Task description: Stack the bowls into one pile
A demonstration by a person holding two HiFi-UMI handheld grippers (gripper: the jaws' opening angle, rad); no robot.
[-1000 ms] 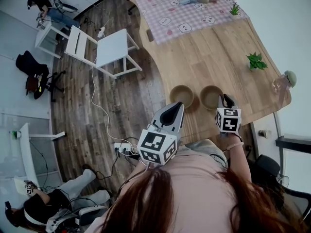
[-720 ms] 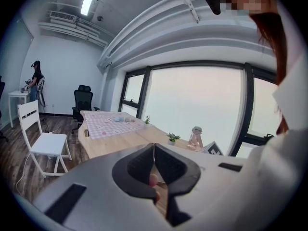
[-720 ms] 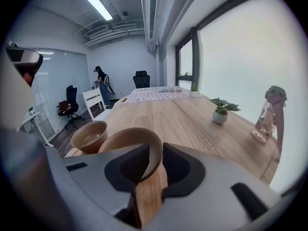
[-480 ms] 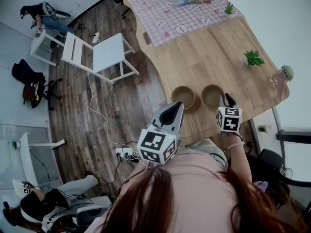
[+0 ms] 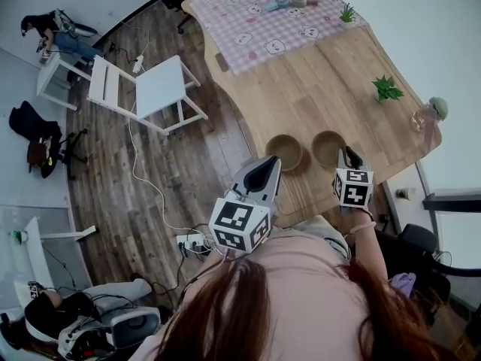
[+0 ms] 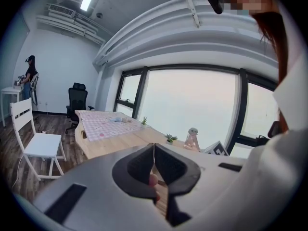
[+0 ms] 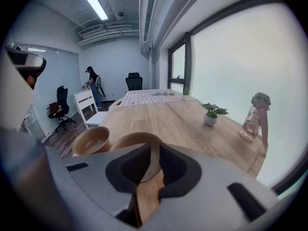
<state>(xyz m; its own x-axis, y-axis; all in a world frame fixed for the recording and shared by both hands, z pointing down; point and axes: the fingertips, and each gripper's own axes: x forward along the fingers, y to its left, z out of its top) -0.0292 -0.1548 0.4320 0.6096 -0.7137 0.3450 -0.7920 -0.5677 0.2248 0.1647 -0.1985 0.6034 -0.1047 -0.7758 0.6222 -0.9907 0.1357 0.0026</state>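
Now the right gripper (image 7: 153,158), its jaws just closed on the near wall of the right bowl (image 5: 328,147) by the table's (image 5: 316,89) near edge, should probably lift straight, then lower it squarely into the left bowl (image 5: 283,150). Left gripper (image 6: 154,168): jaws together, empty.

No words, brand names or numbers could be read anywhere in these views. The marker cube (image 5: 240,228) on the left gripper (image 5: 272,160) and the second cube (image 5: 353,188) on the right gripper (image 5: 348,151) bore only black-and-white square code patterns, not letters. The pink checked cloth (image 5: 263,17) at the far end of the desk (image 5: 331,96) carried small white printed motifs, seemingly little pictures, though too small to rule out writing.
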